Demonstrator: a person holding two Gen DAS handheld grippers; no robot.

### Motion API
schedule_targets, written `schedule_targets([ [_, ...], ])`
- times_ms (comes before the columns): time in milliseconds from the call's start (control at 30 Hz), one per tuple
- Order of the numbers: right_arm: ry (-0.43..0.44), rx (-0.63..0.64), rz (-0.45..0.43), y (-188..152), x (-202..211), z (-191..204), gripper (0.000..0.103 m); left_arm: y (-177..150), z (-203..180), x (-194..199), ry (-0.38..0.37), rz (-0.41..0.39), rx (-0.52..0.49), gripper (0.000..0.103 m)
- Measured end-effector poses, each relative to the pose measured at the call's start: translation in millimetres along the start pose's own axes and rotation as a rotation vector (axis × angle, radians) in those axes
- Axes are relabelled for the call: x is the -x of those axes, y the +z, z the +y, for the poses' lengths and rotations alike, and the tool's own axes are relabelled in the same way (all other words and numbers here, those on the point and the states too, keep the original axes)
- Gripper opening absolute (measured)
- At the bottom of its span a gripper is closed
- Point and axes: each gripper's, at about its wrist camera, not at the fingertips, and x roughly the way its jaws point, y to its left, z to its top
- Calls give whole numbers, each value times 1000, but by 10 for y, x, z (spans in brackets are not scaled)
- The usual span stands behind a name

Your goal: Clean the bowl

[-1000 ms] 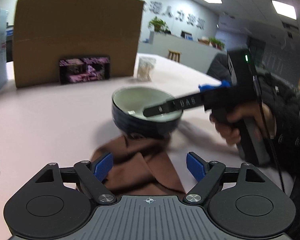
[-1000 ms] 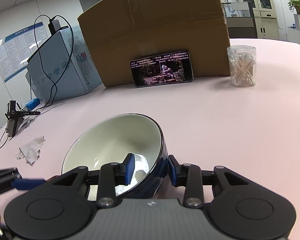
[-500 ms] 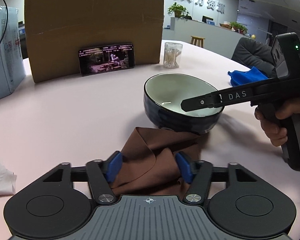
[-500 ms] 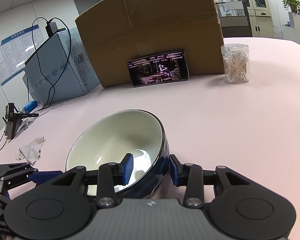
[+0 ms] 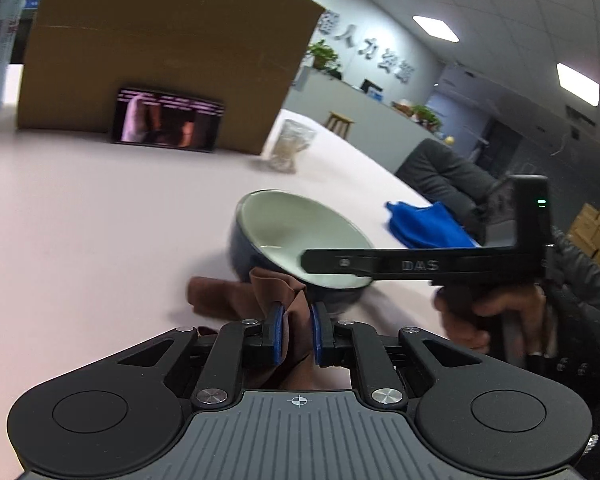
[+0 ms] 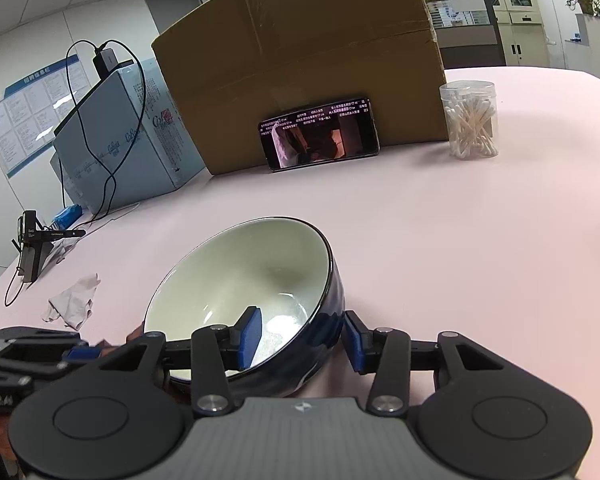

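Nearest, the left gripper (image 5: pixel 296 334) pinches one brown cloth (image 5: pixel 236 300). The right gripper (image 6: pixel 300 338) straddles the rim of the one bowl (image 6: pixel 260 276), jaws opening, right pad clear of the wall. Farther stand one phone (image 6: pixel 320 134), two boxes (image 6: pixel 300 60) and one swab jar (image 6: pixel 470 120).

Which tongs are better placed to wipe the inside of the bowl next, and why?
Left. The left tongs are shut on the brown cloth beside the bowl. The right tongs straddle its rim, jaws opening, with no cloth.
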Motion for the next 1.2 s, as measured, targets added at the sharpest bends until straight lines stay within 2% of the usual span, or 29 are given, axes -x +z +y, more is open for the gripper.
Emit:
schedule_targets([
  [200, -11, 40, -16, 122, -114, 7, 47, -4, 123, 1, 40, -49, 99, 13],
  [300, 6, 18, -25, 107, -143, -25, 47, 10, 191, 35, 11, -84, 162, 13],
  [400, 24, -8, -36, 80, -143, -78, 47, 24, 188, 1, 51, -44, 132, 13],
  [467, 28, -17, -38, 71, -141, -101, 47, 27, 105, -36, 92, 1, 53, 14],
  [533, 32, -25, -39, 63, -139, -122, 47, 23, -15, -56, 139, 34, -46, 21],
  [567, 36, -26, -37, 60, -143, -126, 47, 20, -73, -62, 158, 40, -92, 31],
  [600, 40, -27, -35, 56, -147, -129, 47, 17, -103, -66, 170, 42, -114, 41],
  [700, 47, -31, -35, 54, -149, -140, 47, 12, -157, -94, 201, 49, -161, 56],
  [767, 50, -35, -35, 55, -147, -146, 47, 8, -168, -117, 224, 57, -186, 63],
  [833, 51, -35, -34, 51, -149, -146, 47, -4, -191, -133, 227, 72, -209, 63],
  [967, 53, -32, -34, 44, -144, -140, 47, -31, -265, -199, 213, 138, -278, 62],
  [1033, 54, -32, -35, 42, -144, -140, 47, -50, -274, -220, 213, 162, -310, 55],
  [1100, 55, -32, -35, 38, -142, -137, 47, -50, -276, -208, 221, 167, -328, 25],
  [1133, 56, -32, -34, 36, -143, -137, 47, -35, -242, -191, 215, 162, -303, 20],
  [1200, 56, -32, -34, 34, -142, -135, 47, -19, -190, -171, 213, 153, -269, 14],
])
